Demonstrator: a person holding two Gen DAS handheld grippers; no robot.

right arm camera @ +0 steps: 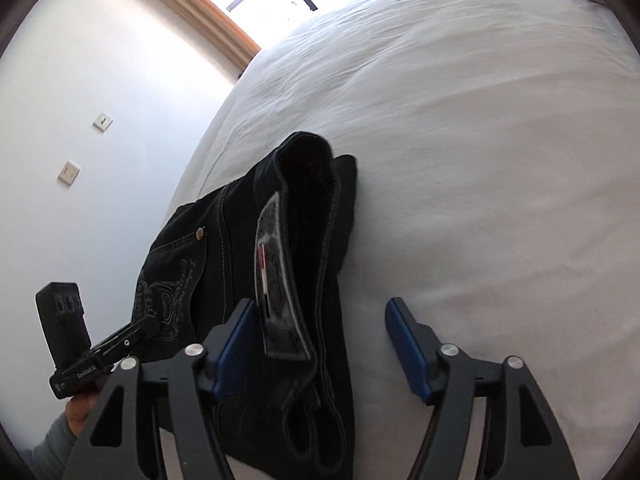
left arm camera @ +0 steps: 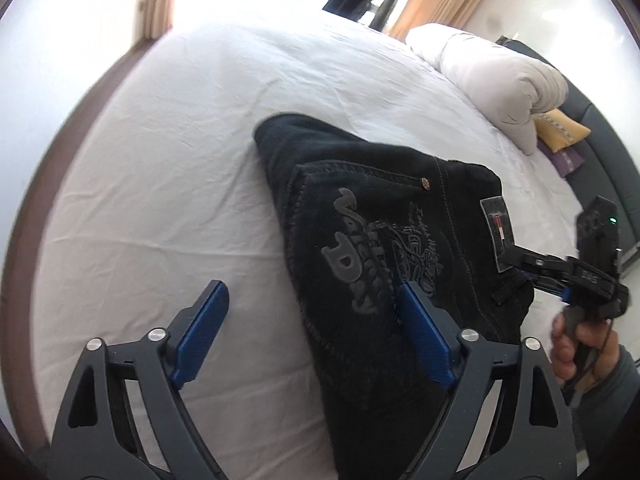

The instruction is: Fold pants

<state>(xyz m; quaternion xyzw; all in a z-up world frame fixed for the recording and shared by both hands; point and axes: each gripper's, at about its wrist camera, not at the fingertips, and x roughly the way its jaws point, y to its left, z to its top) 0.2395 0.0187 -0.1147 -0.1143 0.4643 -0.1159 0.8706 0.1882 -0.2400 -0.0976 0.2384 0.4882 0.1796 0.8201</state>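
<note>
Left wrist view: the folded black denim pants (left arm camera: pixel 384 248) lie on the white-sheeted bed (left arm camera: pixel 168 168), under the right finger of the wide-open, empty left gripper (left arm camera: pixel 308 316). Right wrist view: the pants (right arm camera: pixel 256 264) lie partly between the spread fingers of the right gripper (right arm camera: pixel 320 332), which grips nothing.

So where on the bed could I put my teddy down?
The sheet left of the pants is bare, and so is the stretch between the pants and the rolled duvet. Around the pants both grippers crowd in.
</note>
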